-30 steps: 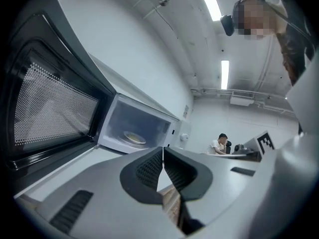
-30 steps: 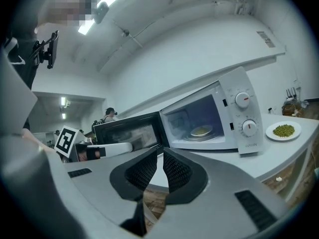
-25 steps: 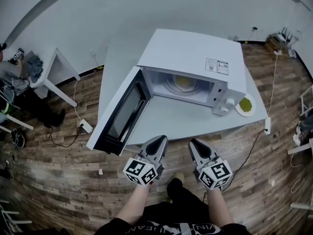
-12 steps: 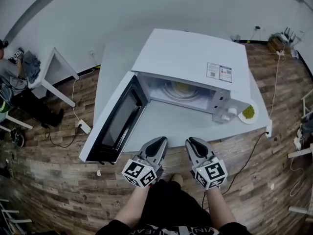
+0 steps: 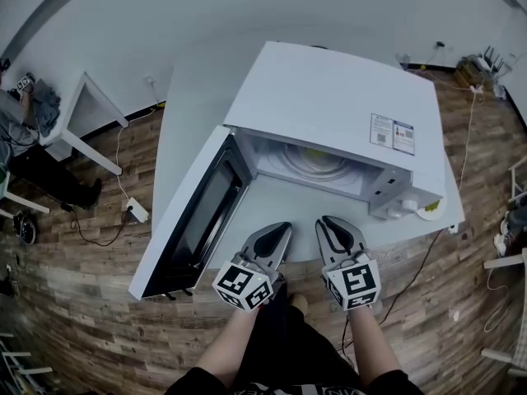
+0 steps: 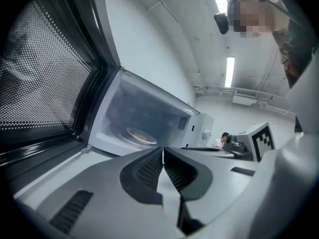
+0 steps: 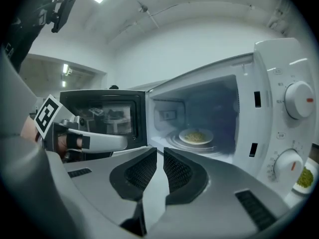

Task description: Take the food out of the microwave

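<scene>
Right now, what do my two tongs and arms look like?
The left tongs and right tongs are grey tapered shells with black ribbed pads. Each carries a white cube printed with black square markers. The forearms are bare below a dark top.

Label point(image 5: 393, 132) on microwave point(image 5: 329, 97) too small to read

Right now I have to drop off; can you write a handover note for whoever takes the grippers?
Left gripper: shut, empty. Right gripper: jaws a slit apart, empty. Both are in front of the microwave, outside it.
Door stands open; plate of food sits inside, untouched.
Done: door is open.
To do: reach in, grip the plate, bring it out onto the table.
</scene>
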Tool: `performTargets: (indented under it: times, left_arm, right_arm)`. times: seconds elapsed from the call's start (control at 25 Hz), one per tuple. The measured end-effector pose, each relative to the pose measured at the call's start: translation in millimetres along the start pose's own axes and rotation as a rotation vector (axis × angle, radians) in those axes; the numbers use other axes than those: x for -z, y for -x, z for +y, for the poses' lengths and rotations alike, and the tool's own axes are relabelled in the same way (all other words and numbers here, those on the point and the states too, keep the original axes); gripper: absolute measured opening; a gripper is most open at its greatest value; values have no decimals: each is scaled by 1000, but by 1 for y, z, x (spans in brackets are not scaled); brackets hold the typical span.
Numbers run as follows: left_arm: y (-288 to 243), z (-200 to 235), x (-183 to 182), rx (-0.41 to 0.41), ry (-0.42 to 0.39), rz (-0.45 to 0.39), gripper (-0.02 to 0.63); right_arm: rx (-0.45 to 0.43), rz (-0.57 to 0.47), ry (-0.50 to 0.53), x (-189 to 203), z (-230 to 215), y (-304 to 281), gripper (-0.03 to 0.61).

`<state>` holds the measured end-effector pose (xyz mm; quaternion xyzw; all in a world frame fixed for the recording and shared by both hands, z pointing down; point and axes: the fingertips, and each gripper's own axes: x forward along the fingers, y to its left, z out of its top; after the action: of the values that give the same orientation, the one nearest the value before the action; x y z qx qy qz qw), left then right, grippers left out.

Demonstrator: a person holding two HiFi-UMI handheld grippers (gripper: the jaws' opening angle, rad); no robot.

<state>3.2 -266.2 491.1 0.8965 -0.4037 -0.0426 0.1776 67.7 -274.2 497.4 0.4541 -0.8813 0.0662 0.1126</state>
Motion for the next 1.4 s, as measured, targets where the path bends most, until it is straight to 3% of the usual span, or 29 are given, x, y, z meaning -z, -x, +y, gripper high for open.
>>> performTargets:
  times: [0.6, 0.84, 0.96, 1.4]
  left_arm:
    - [-42, 35, 1, 25, 15, 17, 15]
    - [-46, 39, 0, 45, 27, 21, 15]
    - [-45, 41, 3, 48, 40, 27, 15]
    - [-45, 48, 6, 43, 89, 22, 15]
  right_arm:
    - [143, 101, 142, -14, -41, -71, 58]
    - [168, 145, 217, -18, -52, -94, 61]
    - [178, 186, 239, -14, -58, -103, 120]
    - [204, 289, 293, -2, -76, -124, 112]
